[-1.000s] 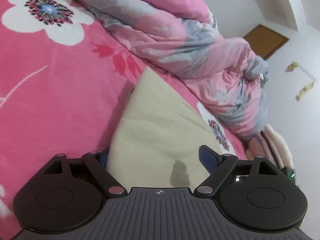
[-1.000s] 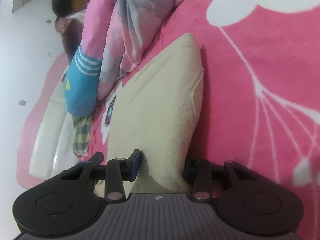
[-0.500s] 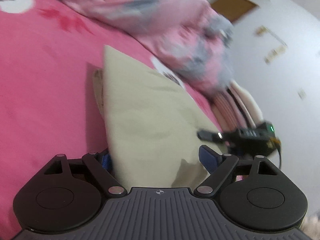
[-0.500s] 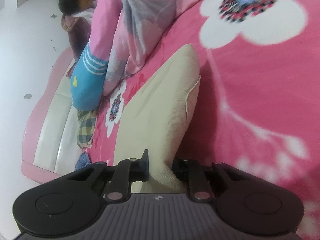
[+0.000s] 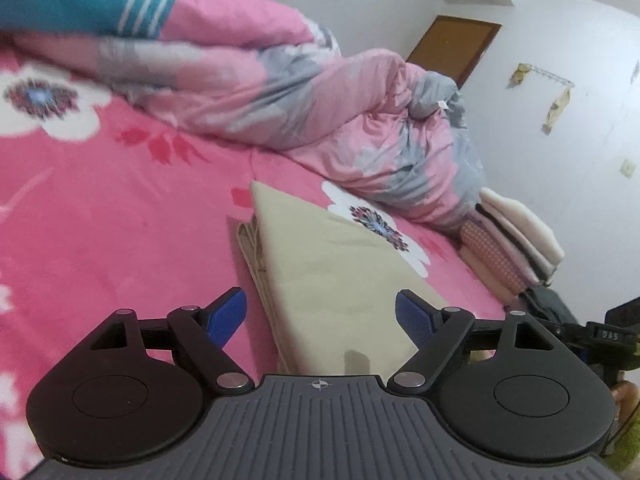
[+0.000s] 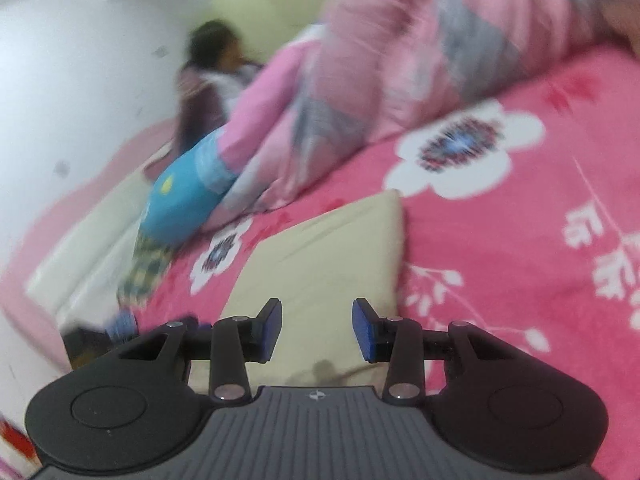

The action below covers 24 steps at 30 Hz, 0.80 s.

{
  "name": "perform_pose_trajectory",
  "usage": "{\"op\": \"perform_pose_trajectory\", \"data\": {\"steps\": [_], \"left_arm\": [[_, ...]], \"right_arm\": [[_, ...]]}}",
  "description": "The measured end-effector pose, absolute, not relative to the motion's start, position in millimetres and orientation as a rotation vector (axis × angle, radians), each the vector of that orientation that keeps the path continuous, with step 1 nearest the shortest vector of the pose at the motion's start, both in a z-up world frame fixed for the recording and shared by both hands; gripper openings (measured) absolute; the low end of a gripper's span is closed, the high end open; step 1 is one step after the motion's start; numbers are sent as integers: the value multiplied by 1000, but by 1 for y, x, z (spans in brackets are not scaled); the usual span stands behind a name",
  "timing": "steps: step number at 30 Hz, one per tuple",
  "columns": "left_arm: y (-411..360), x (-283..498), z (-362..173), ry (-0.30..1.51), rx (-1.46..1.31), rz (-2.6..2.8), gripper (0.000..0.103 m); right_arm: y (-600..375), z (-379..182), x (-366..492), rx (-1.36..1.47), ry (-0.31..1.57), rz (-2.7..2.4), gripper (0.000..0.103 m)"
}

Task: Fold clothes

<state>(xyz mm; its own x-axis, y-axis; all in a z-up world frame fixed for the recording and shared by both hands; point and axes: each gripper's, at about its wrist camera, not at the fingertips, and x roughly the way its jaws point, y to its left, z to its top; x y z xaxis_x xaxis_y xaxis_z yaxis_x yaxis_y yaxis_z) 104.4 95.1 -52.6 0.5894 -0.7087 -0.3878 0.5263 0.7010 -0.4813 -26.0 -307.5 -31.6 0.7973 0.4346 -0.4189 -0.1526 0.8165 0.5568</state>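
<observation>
A folded beige garment (image 5: 332, 276) lies flat on the pink flowered bed (image 5: 112, 216), low in the centre of both views. The left gripper (image 5: 320, 316) hangs over its near edge, fingers wide apart. The right gripper (image 6: 316, 330) has just been opening; its fingers stand apart, gripping nothing.

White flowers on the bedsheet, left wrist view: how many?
2: one white flower far left near the quilt, another right of the beige garment. More may be hidden.

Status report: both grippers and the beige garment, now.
Left gripper open, empty. Right gripper just opened, pads clear. Beige garment folded flat on pink bedsheet. Quilt behind, clear of it.
</observation>
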Motion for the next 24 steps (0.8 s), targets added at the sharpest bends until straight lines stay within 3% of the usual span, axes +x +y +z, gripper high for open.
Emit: {"op": "perform_pose_trajectory", "data": {"steps": [8, 16, 18, 23, 24], "left_arm": [[97, 30, -4, 458, -41, -596, 80], [16, -4, -28, 402, 244, -630, 70], [-1, -8, -37, 405, 307, -644, 63], [-29, -17, -59, 384, 501, -631, 58], [-31, -17, -61, 379, 525, -623, 57]], "right_arm": [[-283, -71, -47, 418, 623, 373, 39], [-245, -32, -78, 67, 402, 429, 39], [-227, -29, -75, -50, 375, 454, 39], [-195, -44, -67, -249, 364, 479, 38], [-193, -48, -65, -268, 364, 465, 22]]}}
